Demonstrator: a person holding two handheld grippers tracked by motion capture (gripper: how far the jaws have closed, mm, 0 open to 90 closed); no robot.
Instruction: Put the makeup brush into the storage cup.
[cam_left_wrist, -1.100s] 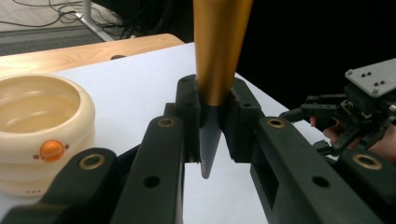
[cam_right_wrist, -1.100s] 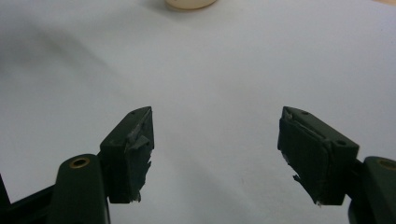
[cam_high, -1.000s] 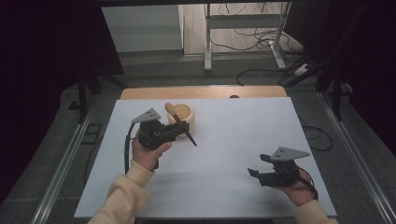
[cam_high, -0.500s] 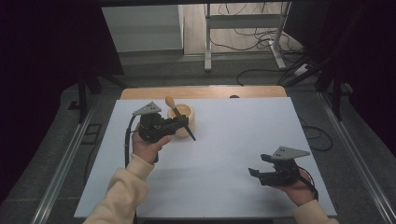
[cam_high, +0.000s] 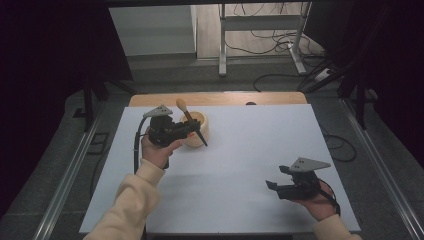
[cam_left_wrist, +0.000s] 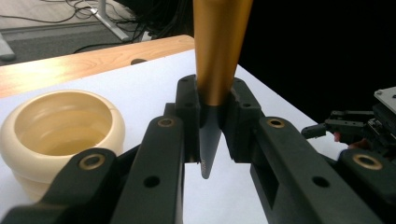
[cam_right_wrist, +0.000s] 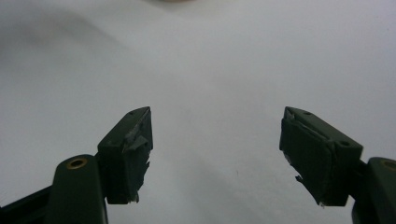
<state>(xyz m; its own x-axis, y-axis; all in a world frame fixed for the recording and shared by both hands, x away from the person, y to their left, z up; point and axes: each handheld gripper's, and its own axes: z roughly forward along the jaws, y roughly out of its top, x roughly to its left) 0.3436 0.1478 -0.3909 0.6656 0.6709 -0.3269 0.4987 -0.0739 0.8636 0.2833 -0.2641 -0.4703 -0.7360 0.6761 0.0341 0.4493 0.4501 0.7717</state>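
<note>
Pestle (cam_left_wrist: 219, 51) with an orange-brown wooden body and a dark tapered tip, clamped between the two black jaws of the left gripper (cam_left_wrist: 212, 123). Seen from the high view, the left gripper (cam_high: 187, 131) is held above the white table (cam_high: 250, 150) at its far left part, with the pestle (cam_high: 192, 122) slanting across it, rounded end up and away, dark point down toward the person. Just beside it, touching or nearly so (hard to tell which), sits a cream-coloured round bowl (cam_high: 200, 131), hollow and open at the top (cam_left_wrist: 60, 123). Well apart, near the table's right front corner, the right gripper (cam_high: 274, 185) rests in the other hand with its jaws spread wide over bare white surface (cam_right_wrist: 215, 140), nothing between them.
</note>
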